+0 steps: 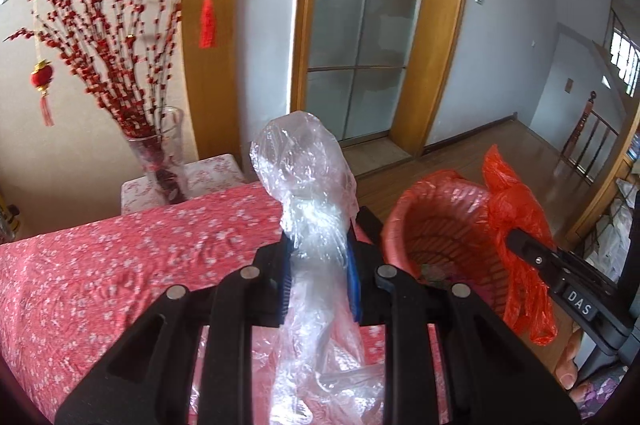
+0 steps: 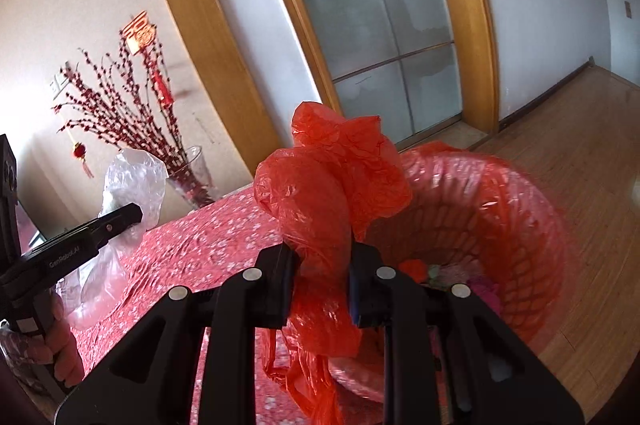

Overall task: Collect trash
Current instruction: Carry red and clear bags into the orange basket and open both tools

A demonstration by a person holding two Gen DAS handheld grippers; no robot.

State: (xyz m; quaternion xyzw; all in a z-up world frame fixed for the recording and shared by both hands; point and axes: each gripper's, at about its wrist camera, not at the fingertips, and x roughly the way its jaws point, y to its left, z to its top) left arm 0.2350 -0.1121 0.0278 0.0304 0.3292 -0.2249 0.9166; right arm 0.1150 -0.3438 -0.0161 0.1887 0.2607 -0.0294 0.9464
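My left gripper (image 1: 318, 245) is shut on a crumpled clear plastic bag (image 1: 304, 169) and holds it up above the table; the bag also shows in the right wrist view (image 2: 134, 181). My right gripper (image 2: 320, 257) is shut on a crumpled red plastic bag (image 2: 332, 177), seen in the left wrist view (image 1: 516, 209) over the bin's right rim. A red lattice trash bin (image 2: 520, 209) lined with a red bag stands beside the table's right edge, with some scraps at its bottom. It also shows in the left wrist view (image 1: 440, 221).
The table has a pink floral cloth (image 1: 120, 273). A glass vase (image 1: 164, 161) with red berry branches stands at its far left corner. Behind are a wooden-framed glass door (image 1: 360, 25) and wooden floor (image 2: 580, 185). A wooden chair (image 1: 588, 141) stands far right.
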